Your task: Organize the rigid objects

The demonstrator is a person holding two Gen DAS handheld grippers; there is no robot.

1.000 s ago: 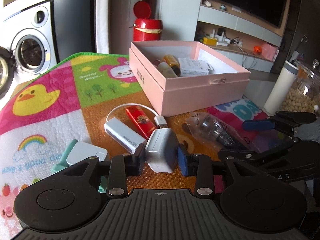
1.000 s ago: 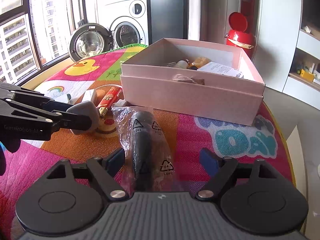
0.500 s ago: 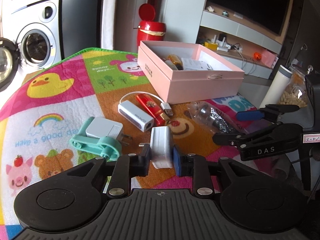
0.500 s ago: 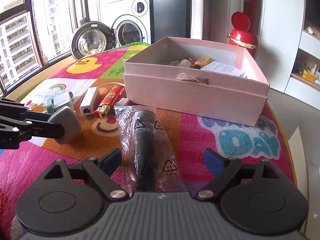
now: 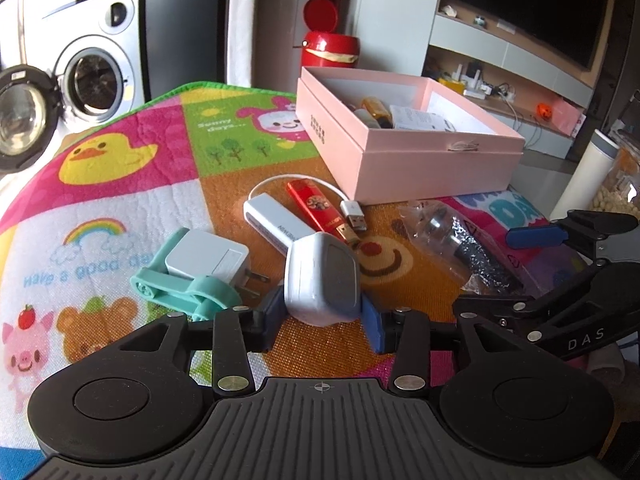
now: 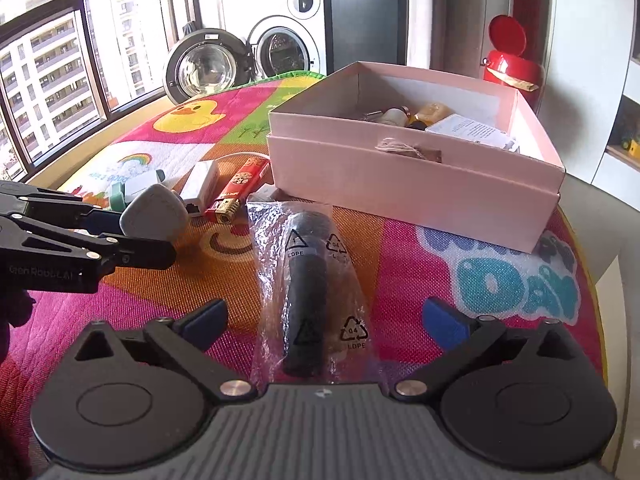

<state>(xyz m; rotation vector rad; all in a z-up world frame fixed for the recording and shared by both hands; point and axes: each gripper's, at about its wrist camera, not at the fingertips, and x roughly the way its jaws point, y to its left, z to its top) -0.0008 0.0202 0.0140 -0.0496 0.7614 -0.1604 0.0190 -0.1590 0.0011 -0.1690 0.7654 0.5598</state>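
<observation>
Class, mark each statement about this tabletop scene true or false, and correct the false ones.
1. The pink box has its top open. True.
2. The black item in the clear plastic bag lies inside the box. False: it lies on the colourful mat, in front of the box.
3. The grey plug sits between the left claw pads. True; the claw is opening.
4. The red lighter stands upright. False: it lies flat beside the white adapter.
5. The right claw is clamped shut. False: it is wide open.
</observation>
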